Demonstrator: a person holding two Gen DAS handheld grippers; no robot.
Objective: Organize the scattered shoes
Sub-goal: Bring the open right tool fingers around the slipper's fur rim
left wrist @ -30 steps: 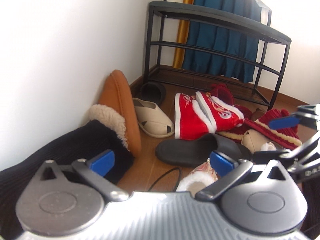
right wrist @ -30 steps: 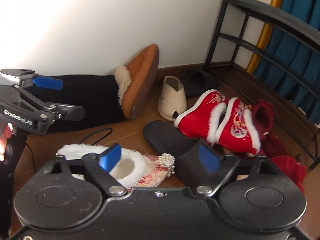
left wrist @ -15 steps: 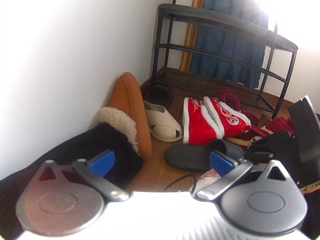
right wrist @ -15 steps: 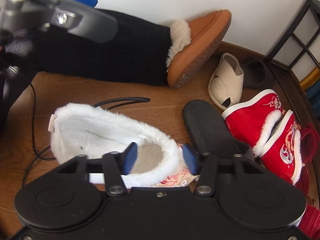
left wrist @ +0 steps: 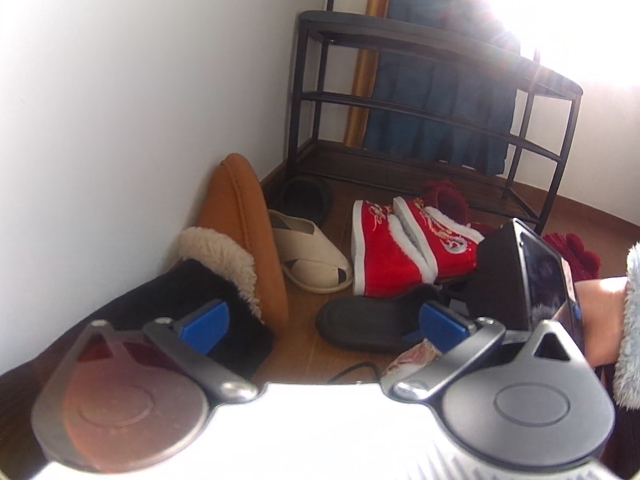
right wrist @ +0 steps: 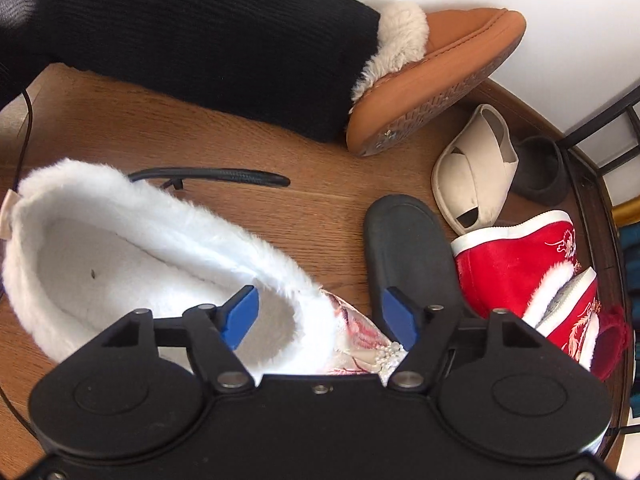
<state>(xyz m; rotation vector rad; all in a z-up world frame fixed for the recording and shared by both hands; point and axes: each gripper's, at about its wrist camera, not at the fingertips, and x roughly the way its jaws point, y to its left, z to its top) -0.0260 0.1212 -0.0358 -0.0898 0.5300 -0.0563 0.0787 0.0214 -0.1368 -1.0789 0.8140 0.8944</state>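
Opening its jaws, the right gripper (right wrist: 320,316) had dropped over the fluffy white-lined embroidered boot (right wrist: 152,256); only the left gripper (left wrist: 320,320), jaws apart and empty, saw the black metal shoe rack (left wrist: 440,92).

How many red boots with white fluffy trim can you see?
2. One red boot lies beside the black slipper; the other red boot lies against it, nearer the rack. More may be hidden.

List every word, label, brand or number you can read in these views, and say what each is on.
No readable text in either view.
Red boots: gold embroidery, a pattern and not letters that I can make out.
White fur-lined shoe: small tab at the heel, with no print that I can read.
Right gripper: dark glossy panel, nothing legible.
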